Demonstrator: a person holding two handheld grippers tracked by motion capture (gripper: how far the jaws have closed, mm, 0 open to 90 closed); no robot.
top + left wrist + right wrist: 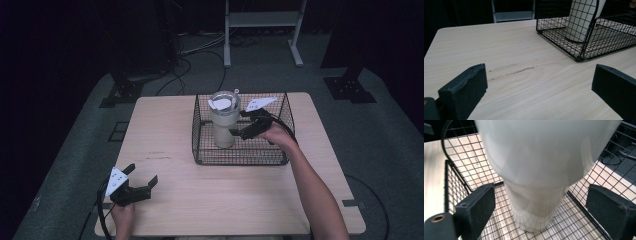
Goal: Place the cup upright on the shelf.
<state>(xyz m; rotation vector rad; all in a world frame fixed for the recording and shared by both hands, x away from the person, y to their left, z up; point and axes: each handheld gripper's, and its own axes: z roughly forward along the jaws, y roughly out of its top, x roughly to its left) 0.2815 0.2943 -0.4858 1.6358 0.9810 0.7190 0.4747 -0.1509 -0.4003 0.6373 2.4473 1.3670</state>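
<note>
A tall cream-white tumbler (223, 120) stands upright inside a black wire basket (240, 156) on the far half of the light wood tabletop (220, 195). The tumbler has a wide upper body that steps down to a narrower base, a smooth glossy surface, and a clear lid with a small tab at its far edge. It sits toward the left side of the basket, its base on the wire floor.

The right gripper (239, 126) reaches into the basket from the right, its jaws spread wide on either side of the tumbler's narrow base without touching it; in the right gripper view the tumbler (541, 170) rises between the two black pads, with a gap on each side.

The left gripper (142, 176) rests low near the front left corner of the tabletop, well apart from the basket, jaws wide open and holding nothing. The left gripper view looks across bare wood, marked with faint scuffs, toward the basket (584, 47).
</note>
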